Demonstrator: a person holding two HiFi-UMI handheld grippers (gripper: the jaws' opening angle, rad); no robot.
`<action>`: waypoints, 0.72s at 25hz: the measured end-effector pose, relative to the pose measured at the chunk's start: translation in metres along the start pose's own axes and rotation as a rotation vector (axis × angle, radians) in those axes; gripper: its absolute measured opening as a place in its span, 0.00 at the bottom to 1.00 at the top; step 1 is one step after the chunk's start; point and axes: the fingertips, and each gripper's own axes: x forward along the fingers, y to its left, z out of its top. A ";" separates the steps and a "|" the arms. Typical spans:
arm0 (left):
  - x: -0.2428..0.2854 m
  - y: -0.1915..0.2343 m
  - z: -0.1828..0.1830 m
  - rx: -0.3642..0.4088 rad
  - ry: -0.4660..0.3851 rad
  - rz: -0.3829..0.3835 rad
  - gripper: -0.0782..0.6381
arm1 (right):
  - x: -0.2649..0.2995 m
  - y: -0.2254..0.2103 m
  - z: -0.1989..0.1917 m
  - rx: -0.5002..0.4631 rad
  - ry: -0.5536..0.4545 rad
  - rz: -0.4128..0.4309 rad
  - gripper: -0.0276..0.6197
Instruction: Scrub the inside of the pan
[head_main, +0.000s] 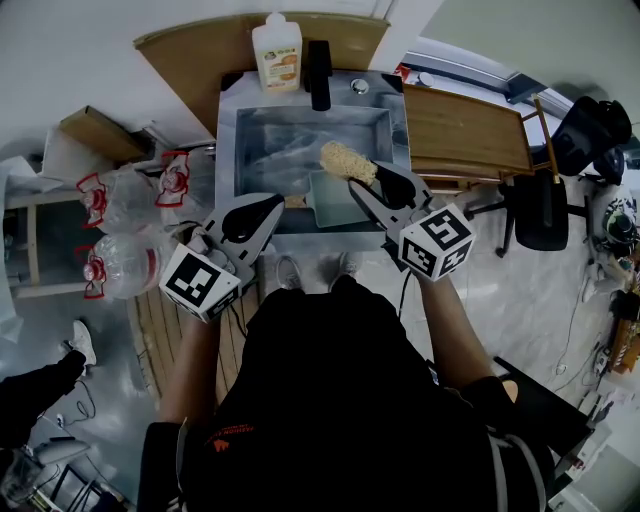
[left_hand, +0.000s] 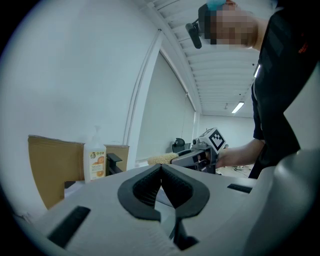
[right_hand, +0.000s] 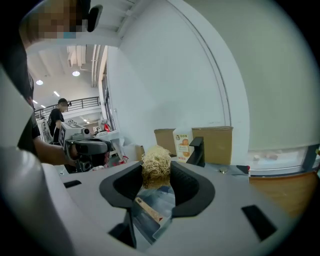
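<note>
A pale grey-green square pan (head_main: 333, 207) lies in the steel sink (head_main: 262, 150), at its front right. My right gripper (head_main: 362, 180) hangs just above the pan's far edge, shut on a tan fibrous scrubber (head_main: 346, 160); the right gripper view shows the scrubber (right_hand: 156, 165) pinched between the black pads. My left gripper (head_main: 272, 206) is over the sink's front rim, left of the pan, shut with nothing in it; in the left gripper view its pads (left_hand: 150, 186) meet at the tip. A thin tan stick (right_hand: 148, 210) lies in the basin below.
An orange-label soap bottle (head_main: 277, 52) and a black faucet (head_main: 319, 75) stand behind the sink, before a cardboard panel (head_main: 195, 60). A wooden slatted board (head_main: 465, 130) lies to the right. Clear bags with red handles (head_main: 120, 200) sit on the left. An office chair (head_main: 545, 205) stands far right.
</note>
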 end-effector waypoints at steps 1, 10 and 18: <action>0.001 -0.001 0.000 -0.003 0.001 0.000 0.13 | 0.000 0.000 0.000 0.004 -0.001 0.004 0.30; 0.006 -0.006 -0.001 0.004 -0.001 -0.002 0.13 | -0.006 -0.001 -0.003 0.018 0.001 0.019 0.30; 0.005 -0.012 0.000 0.006 0.006 -0.004 0.13 | -0.008 0.002 -0.007 0.013 0.014 0.028 0.30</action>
